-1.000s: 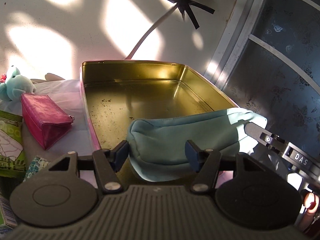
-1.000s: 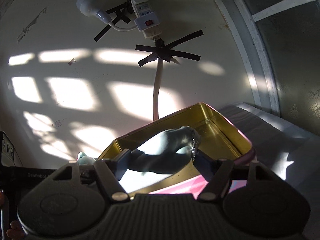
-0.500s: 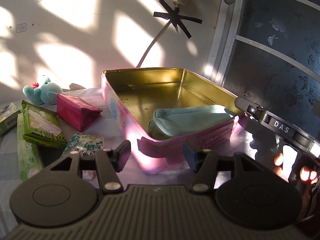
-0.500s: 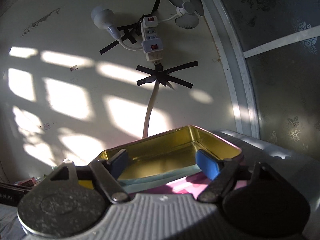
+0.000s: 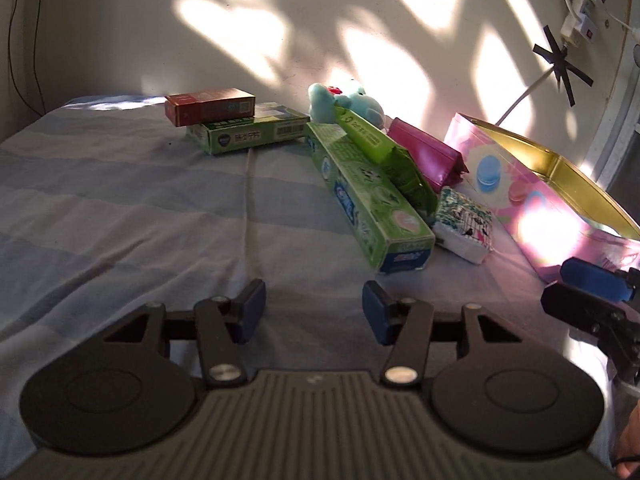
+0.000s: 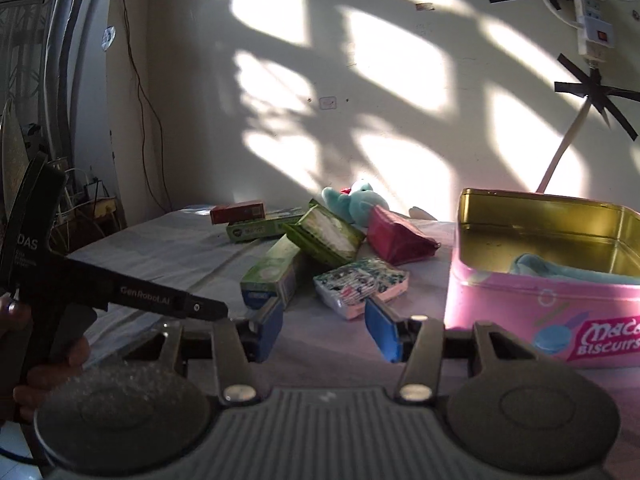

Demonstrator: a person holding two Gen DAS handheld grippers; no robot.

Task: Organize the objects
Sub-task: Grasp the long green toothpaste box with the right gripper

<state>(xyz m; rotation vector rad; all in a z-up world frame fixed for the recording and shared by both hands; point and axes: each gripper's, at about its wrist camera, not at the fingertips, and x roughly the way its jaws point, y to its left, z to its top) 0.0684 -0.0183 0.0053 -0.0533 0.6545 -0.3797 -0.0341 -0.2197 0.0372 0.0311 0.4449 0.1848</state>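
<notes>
A pink biscuit tin (image 6: 520,300) stands open at the right with a teal pouch (image 6: 560,270) lying inside. Left of it lie a patterned tissue pack (image 6: 360,284), a green toothpaste box (image 6: 272,268), a green wipes pack (image 6: 328,236), a magenta pouch (image 6: 396,236) and a teal plush toy (image 6: 360,200). My right gripper (image 6: 323,320) hovers just short of the tissue pack, jaws closing with nothing between them. My left gripper (image 5: 313,300) is over bare sheet short of the toothpaste box (image 5: 372,208), jaws also closing on nothing. The tin (image 5: 520,200) is at its right.
A red box (image 5: 210,106) sits on a green box (image 5: 248,132) near the wall. The striped blue sheet (image 5: 120,200) stretches to the left. A power strip (image 6: 592,20) is taped to the wall above the tin. A person's hand (image 6: 48,360) holds the left tool.
Both grippers have drawn back from the tin and swung left toward the pile. The teal pouch stays in the tin. The right jaws have narrowed.
</notes>
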